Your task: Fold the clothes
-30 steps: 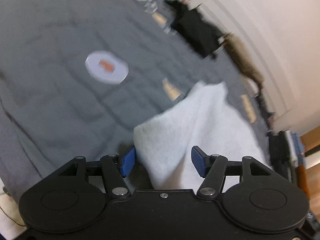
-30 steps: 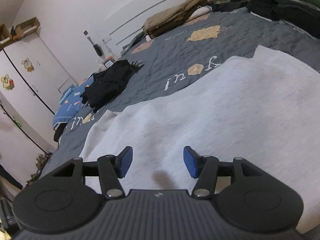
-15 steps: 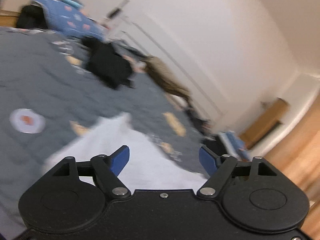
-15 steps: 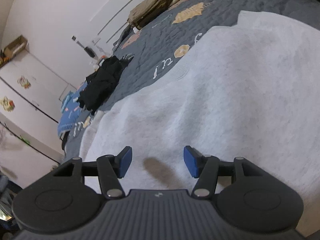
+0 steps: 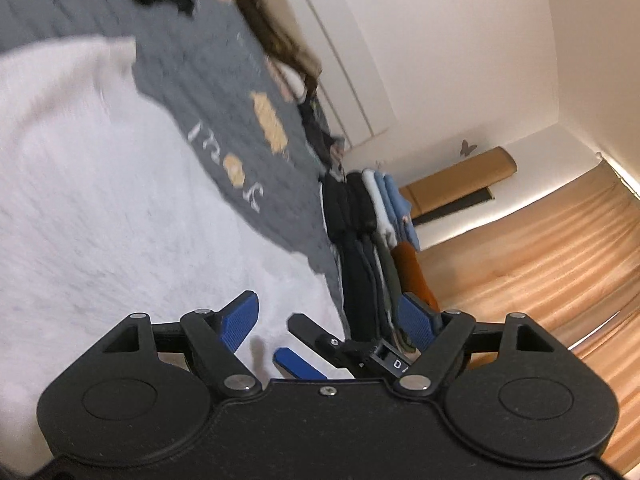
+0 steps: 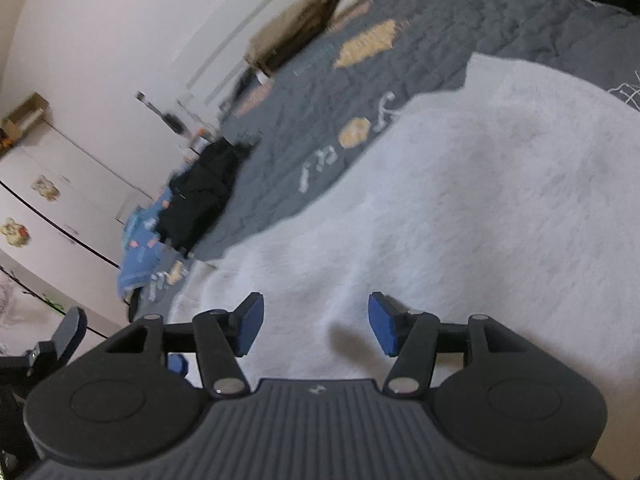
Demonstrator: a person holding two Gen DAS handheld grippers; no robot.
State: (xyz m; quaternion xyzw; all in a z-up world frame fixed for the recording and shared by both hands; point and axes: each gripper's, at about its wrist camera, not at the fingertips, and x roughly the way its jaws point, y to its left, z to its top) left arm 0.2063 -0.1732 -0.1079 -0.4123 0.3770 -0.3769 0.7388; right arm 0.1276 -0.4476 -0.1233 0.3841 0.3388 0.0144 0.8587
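The pale grey garment is spread flat on the dark quilted bedspread, filling the near half of both views. A second ago one of its corners was framed between the left gripper pads; now it has been let go and the gripper swung toward the stack of folded clothes at the bed's edge — jaws wide, nothing between them. The right gripper is poised low over the cloth, half open, gripping nothing. One fold appears to be laid — a fresh edge would be needed next.
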